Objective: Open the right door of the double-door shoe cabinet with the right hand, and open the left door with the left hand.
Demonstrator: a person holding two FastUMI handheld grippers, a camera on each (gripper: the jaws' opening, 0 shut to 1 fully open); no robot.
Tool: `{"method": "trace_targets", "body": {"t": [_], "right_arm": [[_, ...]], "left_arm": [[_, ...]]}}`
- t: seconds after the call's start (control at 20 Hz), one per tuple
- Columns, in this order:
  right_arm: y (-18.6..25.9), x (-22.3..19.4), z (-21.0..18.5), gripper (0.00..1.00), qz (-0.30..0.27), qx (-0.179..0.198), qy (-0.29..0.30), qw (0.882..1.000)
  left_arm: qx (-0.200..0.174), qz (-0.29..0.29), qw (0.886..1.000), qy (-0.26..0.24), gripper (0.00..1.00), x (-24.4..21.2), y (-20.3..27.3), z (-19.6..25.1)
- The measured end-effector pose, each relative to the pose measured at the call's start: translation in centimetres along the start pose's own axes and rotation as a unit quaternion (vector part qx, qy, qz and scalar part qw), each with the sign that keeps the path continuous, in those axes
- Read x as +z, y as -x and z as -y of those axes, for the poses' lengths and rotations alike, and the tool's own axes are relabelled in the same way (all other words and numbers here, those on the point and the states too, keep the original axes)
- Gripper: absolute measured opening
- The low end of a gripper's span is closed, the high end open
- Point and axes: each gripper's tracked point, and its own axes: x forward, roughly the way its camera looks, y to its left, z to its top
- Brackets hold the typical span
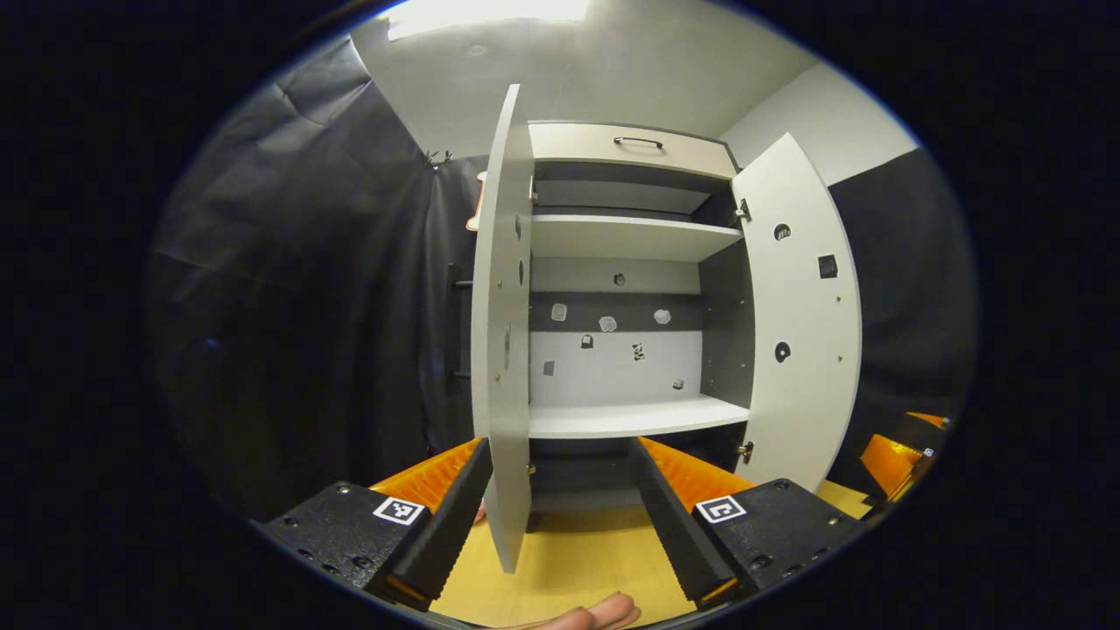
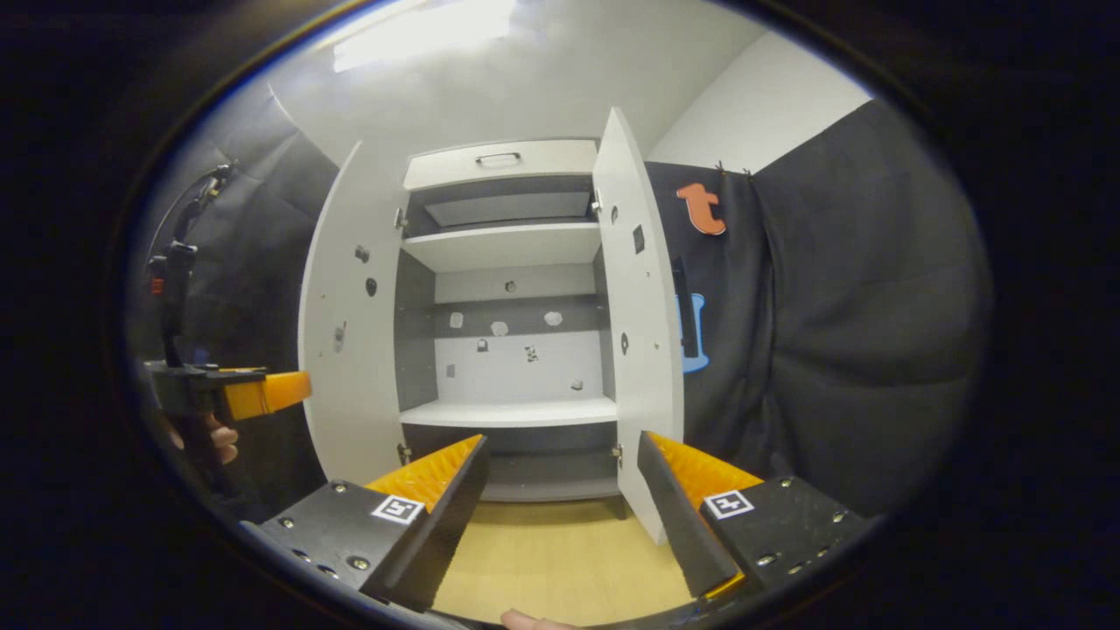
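Observation:
The white shoe cabinet (image 1: pixel 630 236) stands with both doors swung out. In the left gripper view its left door (image 1: pixel 503 332) is seen edge-on, the lower edge standing between the fingers of my left gripper (image 1: pixel 560 516), close to the left finger; the jaws are open and do not press on it. The right door (image 1: pixel 801 324) hangs wide open. In the right gripper view the right door (image 2: pixel 643 332) ends just beside the right finger of my open right gripper (image 2: pixel 560 507), untouched. The left door (image 2: pixel 350 350) and the left gripper (image 2: pixel 280 391) show farther left.
Inside are white shelves (image 1: pixel 634 418) and a dark back panel with small stickers. A drawer with a dark handle (image 1: pixel 637 142) tops the cabinet. Black cloth walls flank both sides. The cabinet stands on a yellow wooden surface (image 1: pixel 577 551). A hand (image 2: pixel 210 442) holds the left gripper.

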Motion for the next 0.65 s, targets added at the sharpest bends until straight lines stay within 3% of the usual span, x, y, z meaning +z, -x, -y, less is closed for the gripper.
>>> {"method": "trace_targets", "body": {"t": [0.3, 0.45, 0.65], "right_arm": [[0.5, 0.2, -1.3, 0.98, 0.005, 0.027, 0.017, 0.999], [0.7, -0.1, -0.4, 0.98, 0.006, 0.015, 0.022, 1.000], [0.7, -0.2, -0.3, 0.98, 0.007, 0.013, 0.016, 1.000]], "left_arm": [[-0.014, -0.002, 1.000, 0.010, 0.97, -1.8, 1.0, 2.7], [-0.042, 0.001, 0.999, 0.005, 0.97, -2.2, 1.1, 5.1], [-0.045, 0.002, 0.999, 0.001, 0.97, -2.6, 1.5, 5.5]]}}
